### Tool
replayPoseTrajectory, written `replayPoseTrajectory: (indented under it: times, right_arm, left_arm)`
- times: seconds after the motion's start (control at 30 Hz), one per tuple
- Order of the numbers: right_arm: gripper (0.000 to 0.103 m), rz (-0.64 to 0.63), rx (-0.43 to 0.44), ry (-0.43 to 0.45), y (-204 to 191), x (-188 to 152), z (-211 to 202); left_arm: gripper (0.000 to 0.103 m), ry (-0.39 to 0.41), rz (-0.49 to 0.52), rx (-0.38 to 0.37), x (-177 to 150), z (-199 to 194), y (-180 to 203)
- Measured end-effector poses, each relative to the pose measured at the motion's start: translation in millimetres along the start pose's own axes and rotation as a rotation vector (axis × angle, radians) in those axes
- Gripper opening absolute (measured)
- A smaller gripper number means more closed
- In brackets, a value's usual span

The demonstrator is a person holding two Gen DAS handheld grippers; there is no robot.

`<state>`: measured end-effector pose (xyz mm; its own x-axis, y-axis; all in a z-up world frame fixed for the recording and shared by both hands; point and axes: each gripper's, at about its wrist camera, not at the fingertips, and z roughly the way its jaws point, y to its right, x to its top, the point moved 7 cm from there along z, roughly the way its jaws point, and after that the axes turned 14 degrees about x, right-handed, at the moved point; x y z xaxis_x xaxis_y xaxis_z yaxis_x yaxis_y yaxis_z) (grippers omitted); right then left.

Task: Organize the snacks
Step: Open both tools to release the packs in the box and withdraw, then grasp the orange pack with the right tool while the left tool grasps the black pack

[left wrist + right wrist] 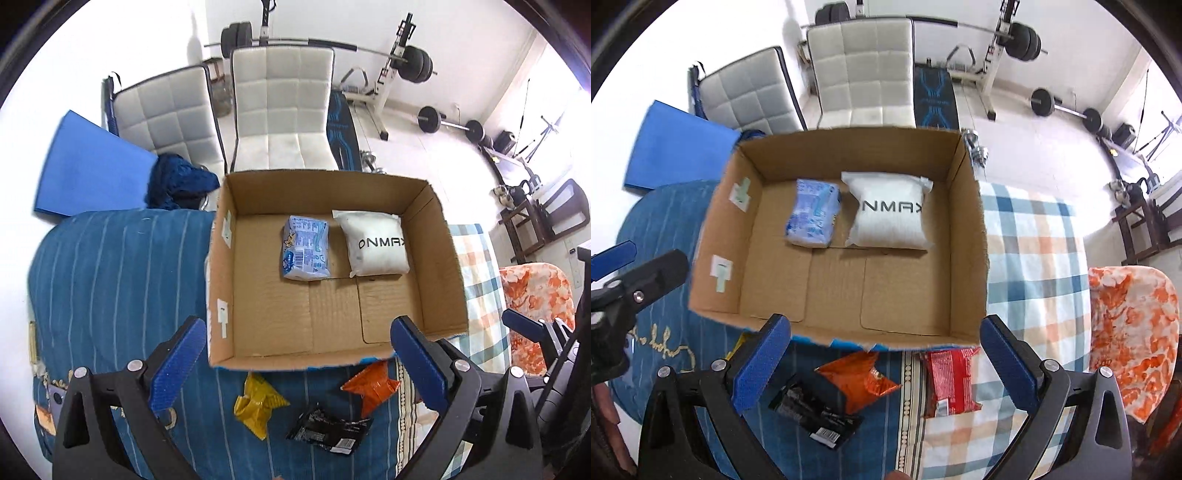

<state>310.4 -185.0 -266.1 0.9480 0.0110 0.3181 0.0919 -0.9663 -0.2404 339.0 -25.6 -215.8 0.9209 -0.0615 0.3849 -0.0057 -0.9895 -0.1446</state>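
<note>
An open cardboard box [221, 280] [967, 236] rests on the bed and holds a blue-white packet [304, 247] [812, 212] beside a white pouch [375, 243] [890, 216]. In front of the box lie a yellow packet [256, 402], a black packet [328, 430] [814, 413], an orange packet [371, 387] [862, 380] and a red packet [951, 380]. My left gripper [299, 362] is open above these loose packets, holding nothing. My right gripper [886, 358] is open too, over the orange and red packets.
Blue striped bedding [110, 277] and a checked blanket [1034, 258] cover the bed. An orange patterned cloth [1134, 332] lies at the right. Two white chairs [284, 107], a blue mat [96, 162] and barbell equipment [413, 62] stand behind the box.
</note>
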Motion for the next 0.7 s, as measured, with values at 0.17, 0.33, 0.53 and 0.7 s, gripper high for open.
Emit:
replayPoseTrajectory:
  times: [0.17, 0.33, 0.53, 0.7]
  right_arm:
    - [0.103, -0.027, 0.01, 0.054, -15, -11, -35]
    - [0.103, -0.041, 0.043, 0.078, -28, -24, -59]
    - [0.103, -0.03, 0.081, 0.064, -28, -43, -68]
    - [0.103, 0.024, 0.092, -0.013, 6, -69, -49]
  left_arm:
    - [0.103, 0.057, -0.006, 0.02, -9, -30, -8]
    - [0.103, 0.087, -0.014, 0.025, -23, -54, -12]
    - [0.103, 0.059, -0.037, 0.016, -43, -58, -18]
    - [0.103, -0.018, -0.024, 0.103, -78, -27, -25]
